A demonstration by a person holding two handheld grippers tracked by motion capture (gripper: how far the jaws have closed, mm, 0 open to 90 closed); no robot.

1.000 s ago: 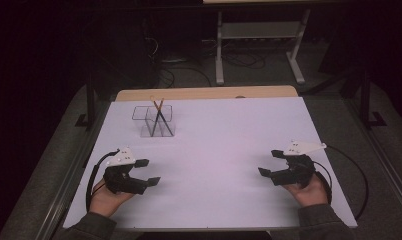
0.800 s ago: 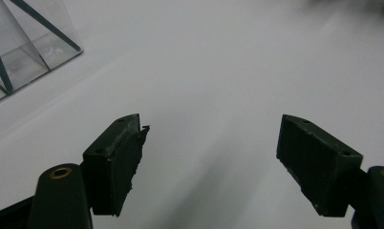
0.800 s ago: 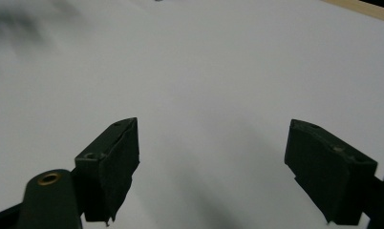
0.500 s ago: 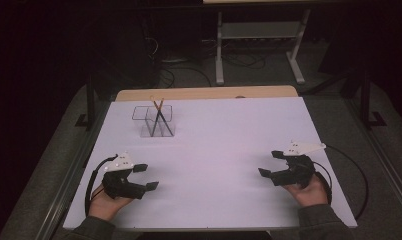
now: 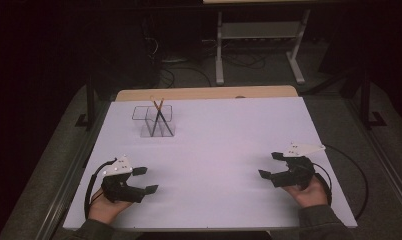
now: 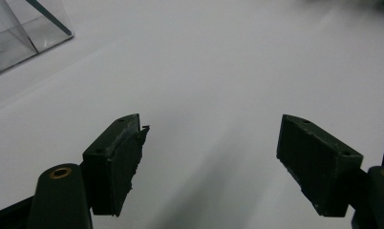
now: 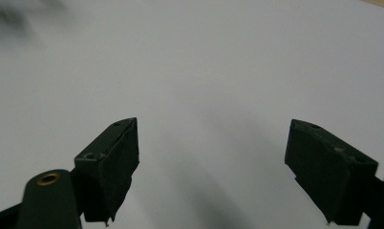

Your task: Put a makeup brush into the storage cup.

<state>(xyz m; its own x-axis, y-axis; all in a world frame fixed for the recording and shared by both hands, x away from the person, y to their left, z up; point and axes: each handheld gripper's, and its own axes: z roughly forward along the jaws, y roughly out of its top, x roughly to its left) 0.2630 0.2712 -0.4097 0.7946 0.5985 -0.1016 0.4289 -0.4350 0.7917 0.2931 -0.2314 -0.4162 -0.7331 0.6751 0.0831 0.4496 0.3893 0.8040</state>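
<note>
Both grippers waiting open, the box of sticks far off at the back left.

The left gripper (image 5: pixel 145 180) and right gripper (image 5: pixel 271 165) are resting low over the white table (image 5: pixel 224 145), jaws wide apart and holding nothing. The clear box (image 5: pixel 158 121) is standing well apart from both, two sticks (image 5: pixel 157 111) crossing inside; the left gripper is nearer, so it should probably reach, closing on one stick only.

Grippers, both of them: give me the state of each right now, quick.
Left gripper: open, fingers wide apart, holding nothing, over the white table.
Right gripper: open, fingers wide apart, holding nothing.
</note>
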